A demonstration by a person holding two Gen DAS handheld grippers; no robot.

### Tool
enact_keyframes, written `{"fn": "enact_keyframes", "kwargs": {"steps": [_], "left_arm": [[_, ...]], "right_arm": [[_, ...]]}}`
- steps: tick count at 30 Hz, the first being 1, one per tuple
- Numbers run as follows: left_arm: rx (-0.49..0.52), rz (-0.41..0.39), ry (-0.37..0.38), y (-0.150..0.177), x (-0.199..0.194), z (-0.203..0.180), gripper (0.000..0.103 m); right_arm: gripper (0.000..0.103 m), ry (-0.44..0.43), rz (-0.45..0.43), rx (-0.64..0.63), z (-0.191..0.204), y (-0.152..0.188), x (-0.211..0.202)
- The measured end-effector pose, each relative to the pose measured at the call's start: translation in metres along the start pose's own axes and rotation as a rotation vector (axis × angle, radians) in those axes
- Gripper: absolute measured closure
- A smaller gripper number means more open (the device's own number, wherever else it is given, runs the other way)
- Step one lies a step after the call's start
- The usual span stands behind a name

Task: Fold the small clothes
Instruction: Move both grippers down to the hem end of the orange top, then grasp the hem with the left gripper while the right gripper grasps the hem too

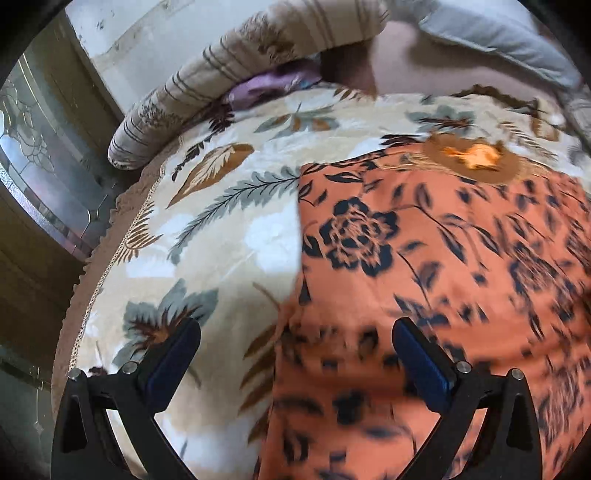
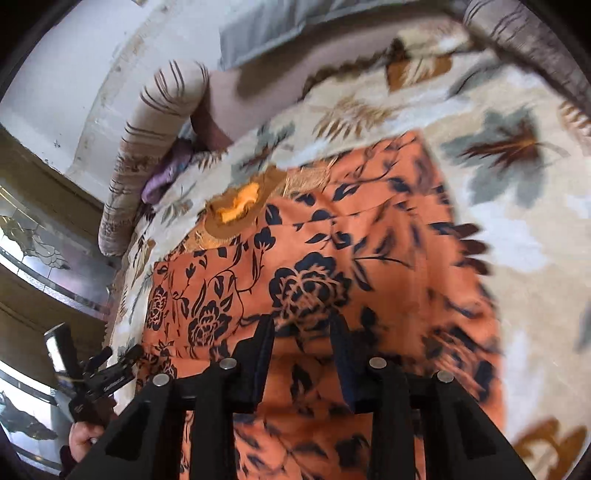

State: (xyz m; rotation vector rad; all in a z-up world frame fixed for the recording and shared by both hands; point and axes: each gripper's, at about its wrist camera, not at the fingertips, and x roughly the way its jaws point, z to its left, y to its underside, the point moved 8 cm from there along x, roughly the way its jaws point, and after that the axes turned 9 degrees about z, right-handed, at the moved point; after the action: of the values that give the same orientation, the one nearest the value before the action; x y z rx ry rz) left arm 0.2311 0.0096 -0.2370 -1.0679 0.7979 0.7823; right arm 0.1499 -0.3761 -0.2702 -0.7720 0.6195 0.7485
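An orange garment (image 1: 443, 258) with a dark flower print lies spread flat on a cream leaf-patterned bedspread (image 1: 229, 236). Its brown and gold neckline (image 1: 476, 155) is at the far end. My left gripper (image 1: 295, 330) is open wide, low over the garment's near left edge, with nothing between its blue pads (image 1: 424, 369). In the right wrist view the same garment (image 2: 332, 258) fills the middle. My right gripper (image 2: 303, 330) hovers over its near part, jaws partly apart, and only flat cloth shows in the gap. The picture is blurred there.
A striped bolster (image 1: 229, 74) and a purple cloth (image 1: 266, 88) lie at the far left of the bed, with a grey pillow (image 1: 498, 29) behind. The bed's fringed edge (image 1: 107, 266) drops off beside a glass-panelled door (image 1: 44, 166). A person's hand (image 2: 79, 439) shows at lower left.
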Motion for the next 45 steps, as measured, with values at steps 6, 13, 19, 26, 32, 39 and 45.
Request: {"fn": "enact_keyframes", "kwargs": {"steps": [6, 13, 19, 26, 32, 39, 45], "left_arm": [[-0.001, 0.006, 0.046, 0.058, -0.021, 0.024, 0.0], [-0.028, 0.042, 0.068, 0.116, -0.032, 0.07, 0.0], [-0.027, 0.067, 0.153, 0.143, -0.045, 0.077, 0.0], [0.039, 0.092, 0.239, 0.171, -0.051, 0.05, 0.0], [0.058, 0.146, 0.328, 0.181, -0.042, 0.032, 0.03], [-0.004, 0.202, 0.424, 0.182, -0.031, 0.035, 0.056], [0.037, 0.231, 0.435, 0.185, -0.029, 0.026, 0.042]], "right_arm": [[0.025, 0.025, -0.133, 0.052, -0.037, 0.033, -0.073], [0.025, 0.022, -0.131, 0.168, -0.09, 0.083, -0.109], [0.025, -0.009, -0.135, 0.17, -0.091, 0.102, -0.117], [0.025, -0.005, -0.102, 0.112, -0.073, 0.118, -0.112], [0.025, 0.007, -0.087, 0.116, -0.078, 0.127, -0.11], [0.025, 0.013, -0.065, 0.164, -0.099, 0.138, -0.11], [0.025, 0.021, -0.03, 0.183, -0.109, 0.148, -0.108]]}}
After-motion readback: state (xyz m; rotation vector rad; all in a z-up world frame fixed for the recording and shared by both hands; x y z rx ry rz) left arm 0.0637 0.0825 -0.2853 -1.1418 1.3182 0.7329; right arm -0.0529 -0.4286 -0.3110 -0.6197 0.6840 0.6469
